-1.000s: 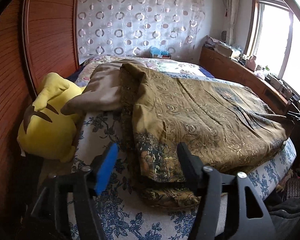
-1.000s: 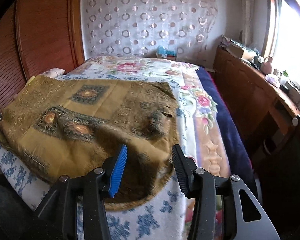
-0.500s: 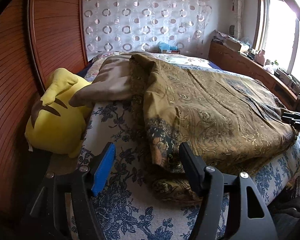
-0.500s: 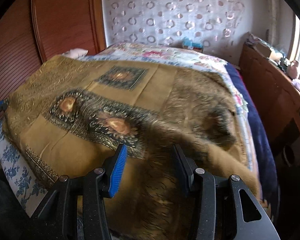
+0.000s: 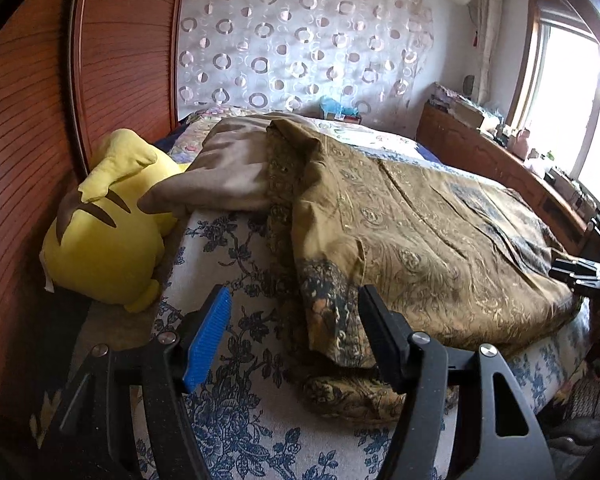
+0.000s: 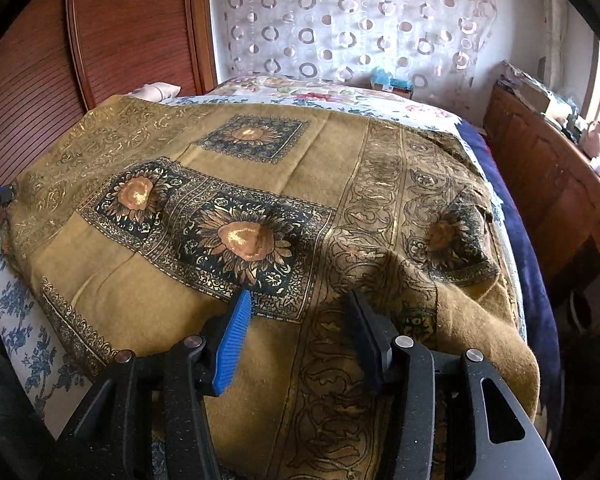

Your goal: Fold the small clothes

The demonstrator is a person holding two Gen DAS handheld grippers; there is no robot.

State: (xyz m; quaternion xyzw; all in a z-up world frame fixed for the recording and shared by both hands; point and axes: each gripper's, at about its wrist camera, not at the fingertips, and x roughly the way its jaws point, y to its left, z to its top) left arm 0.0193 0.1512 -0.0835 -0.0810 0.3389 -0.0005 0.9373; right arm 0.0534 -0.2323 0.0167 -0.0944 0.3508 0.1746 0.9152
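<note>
Left gripper [image 5: 294,334] spread, clamping nothing, over bed [image 5: 236,412] beside olive-gold patterned cloth [image 5: 420,248], its corner hanging between the jaws | Right gripper [image 6: 298,338] opening, unclamped, above the cloth [image 6: 228,200], sunflower medallions flat, right side rumpled.

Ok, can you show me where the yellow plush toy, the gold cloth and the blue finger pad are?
yellow plush toy [image 5: 100,252]: left wrist view, on its round body.
gold cloth [image 6: 160,292]: right wrist view, on a plain patch near its front edge.
blue finger pad [image 6: 233,350]: right wrist view, on the ribbed pad face.
</note>
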